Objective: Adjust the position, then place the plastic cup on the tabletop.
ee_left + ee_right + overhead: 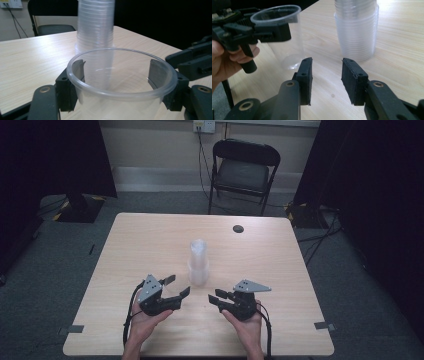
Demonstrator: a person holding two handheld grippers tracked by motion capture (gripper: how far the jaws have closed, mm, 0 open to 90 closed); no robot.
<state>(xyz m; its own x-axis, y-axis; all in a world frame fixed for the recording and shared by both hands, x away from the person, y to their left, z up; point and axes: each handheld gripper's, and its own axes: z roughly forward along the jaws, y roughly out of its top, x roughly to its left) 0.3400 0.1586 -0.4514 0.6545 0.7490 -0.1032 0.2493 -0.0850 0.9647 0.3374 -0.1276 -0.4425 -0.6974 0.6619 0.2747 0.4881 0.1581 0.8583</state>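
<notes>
Honestly, my worry is crushing: the cup (120, 82) is thin clear plastic, and if my left gripper (177, 287) squeezes harder the rim could buckle or pop out. Its fingers (66, 87) clamp the cup from outside, just under the rim, one on either side. The cup hangs near the front edge of the table (150, 240), just before the stack (198, 262). My right gripper (326, 75) stands open, holding nothing

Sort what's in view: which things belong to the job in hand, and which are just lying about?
In the job: single cup clamped in left gripper; cup stack; right gripper, open and empty.
Lying about: chair; cables; wall socket.
</notes>
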